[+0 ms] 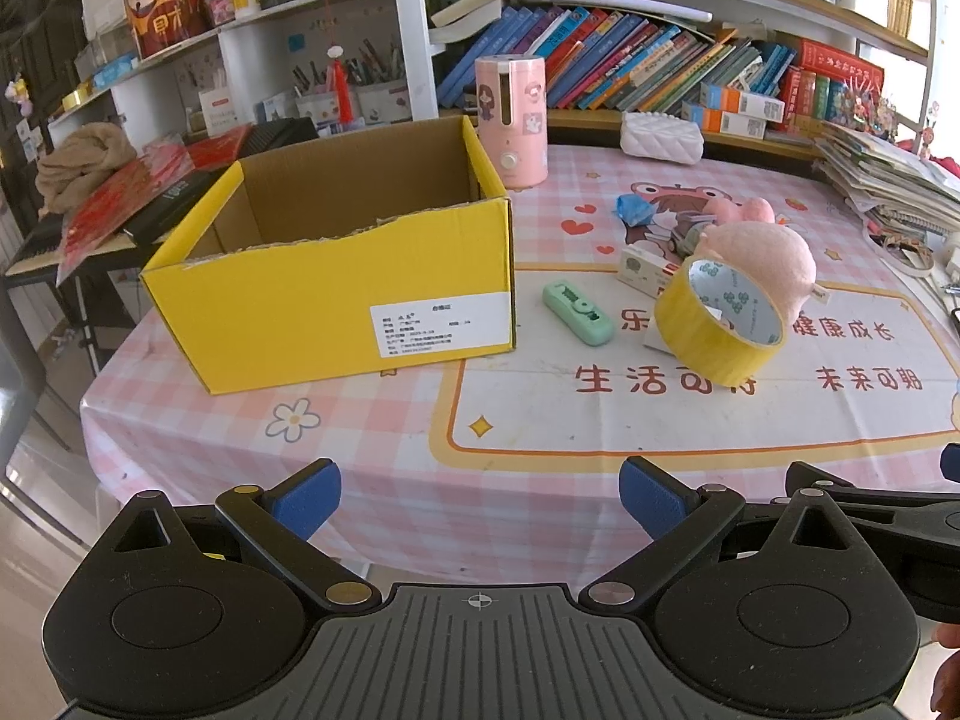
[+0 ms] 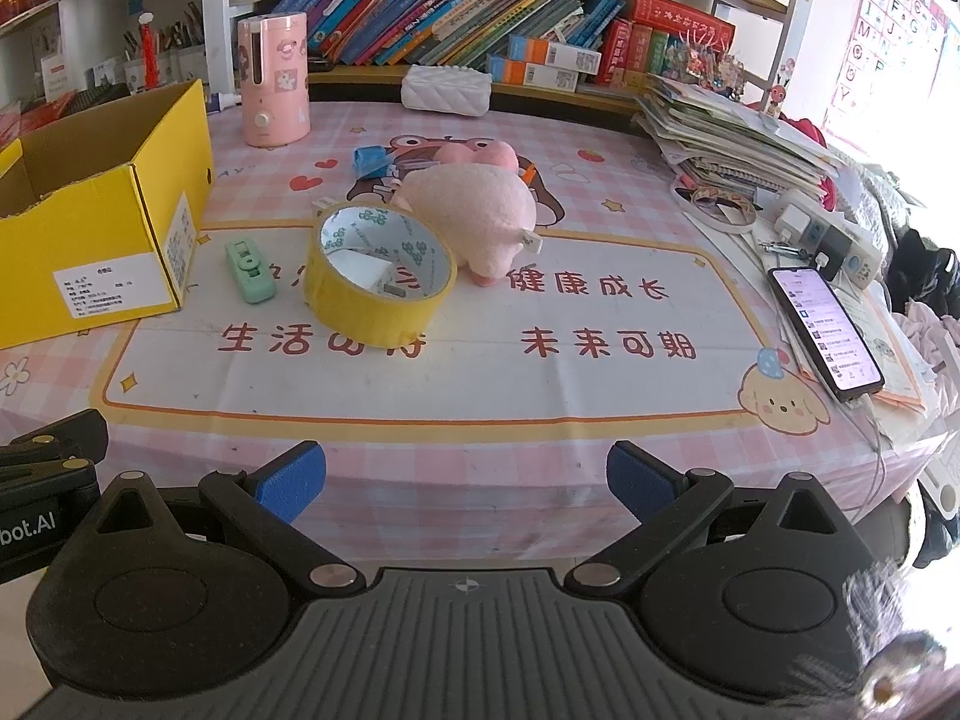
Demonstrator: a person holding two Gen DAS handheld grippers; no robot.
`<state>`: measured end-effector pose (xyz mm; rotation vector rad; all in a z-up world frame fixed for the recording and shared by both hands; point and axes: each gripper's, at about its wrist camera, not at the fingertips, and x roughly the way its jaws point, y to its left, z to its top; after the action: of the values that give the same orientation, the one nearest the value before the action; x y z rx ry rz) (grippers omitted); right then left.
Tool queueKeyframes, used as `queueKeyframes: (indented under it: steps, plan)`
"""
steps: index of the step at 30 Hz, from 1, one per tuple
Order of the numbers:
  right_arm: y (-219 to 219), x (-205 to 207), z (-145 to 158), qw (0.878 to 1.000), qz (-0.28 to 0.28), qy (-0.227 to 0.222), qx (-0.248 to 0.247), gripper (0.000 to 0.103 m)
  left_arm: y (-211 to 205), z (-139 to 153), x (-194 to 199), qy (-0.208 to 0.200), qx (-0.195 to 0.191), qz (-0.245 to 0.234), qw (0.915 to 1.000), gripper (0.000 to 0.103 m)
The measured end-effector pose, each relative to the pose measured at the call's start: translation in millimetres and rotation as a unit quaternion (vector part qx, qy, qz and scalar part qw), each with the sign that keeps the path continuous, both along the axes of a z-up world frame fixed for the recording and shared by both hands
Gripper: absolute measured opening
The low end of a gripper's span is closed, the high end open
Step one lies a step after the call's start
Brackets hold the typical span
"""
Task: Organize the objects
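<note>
An open yellow cardboard box [image 1: 336, 276] [image 2: 102, 204] stands on the left of the table, and what shows of its inside looks bare. Right of it lie a mint green tape dispenser [image 1: 579, 312] [image 2: 251, 272], a tilted yellow tape roll [image 1: 717, 324] [image 2: 378, 273], a pink plush toy [image 1: 762, 252] [image 2: 474, 210], a small white box [image 1: 645, 270] and a blue object [image 1: 635, 208] [image 2: 369, 161]. My left gripper [image 1: 480, 501] hovers open at the table's near edge. My right gripper [image 2: 467, 483] is open too, beside it to the right, with nothing between the blue pads.
A pink humidifier [image 1: 512, 120] [image 2: 273, 78] and a white quilted case [image 1: 660, 135] [image 2: 445, 90] stand at the back before rows of books. A paper stack [image 2: 738, 132], a power strip [image 2: 834, 243] and a lit phone [image 2: 828, 324] crowd the right edge.
</note>
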<state>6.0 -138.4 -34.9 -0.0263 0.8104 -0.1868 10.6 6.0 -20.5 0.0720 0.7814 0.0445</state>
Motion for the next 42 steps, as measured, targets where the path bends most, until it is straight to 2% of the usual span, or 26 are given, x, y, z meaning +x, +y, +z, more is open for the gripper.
queueKeyframes:
  steps: [24,42]
  plan:
    - [-4.9,7.9,0.1,1.000,0.007,0.018,0.000,0.101,-1.2,-0.3,10.0,0.015,-0.013,0.000,0.9998,0.100]
    - [-39.1,55.6,2.9,0.999,0.042,0.016,0.021,0.101,-25.5,-1.4,53.8,0.037,-0.033,0.012,0.9987,0.100]
